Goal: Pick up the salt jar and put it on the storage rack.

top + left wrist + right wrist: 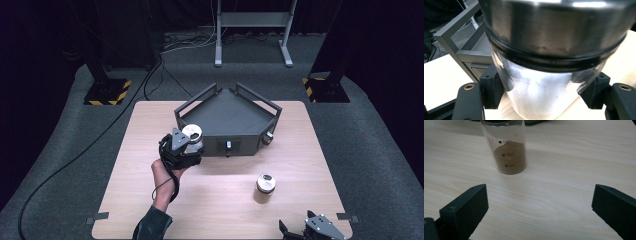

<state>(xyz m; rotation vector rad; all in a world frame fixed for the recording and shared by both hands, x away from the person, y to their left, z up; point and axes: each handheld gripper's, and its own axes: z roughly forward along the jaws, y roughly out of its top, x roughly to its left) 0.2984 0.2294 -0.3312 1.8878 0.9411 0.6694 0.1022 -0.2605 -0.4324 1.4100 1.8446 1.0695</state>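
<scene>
Now, a metal-lidded jar (pixel 192 137) sits clamped in the left gripper (pixel 186 150) at the dark tray's (pixel 225 112) front-left corner.
Well apart, the right gripper (pixel 300 231) rests wide open near the table's (pixel 150 150) edge, facing a brown-powder jar (pixel 507 150).

**Black grippers, dark green sleeve**

The left gripper (pixel 186 149) is black and blocky, with a grey three-cornered plate on top and a black cable looping down past the hand (pixel 163 172). The sleeve (pixel 152 225) is dark green. In the left gripper view its two black jaws have squared pads and a brass-coloured screw insert in each arm. The right gripper (pixel 295 231) is likewise black with a grey three-cornered plate dotted with small screws; its jaws are matt black, flat-faced blocks.
</scene>
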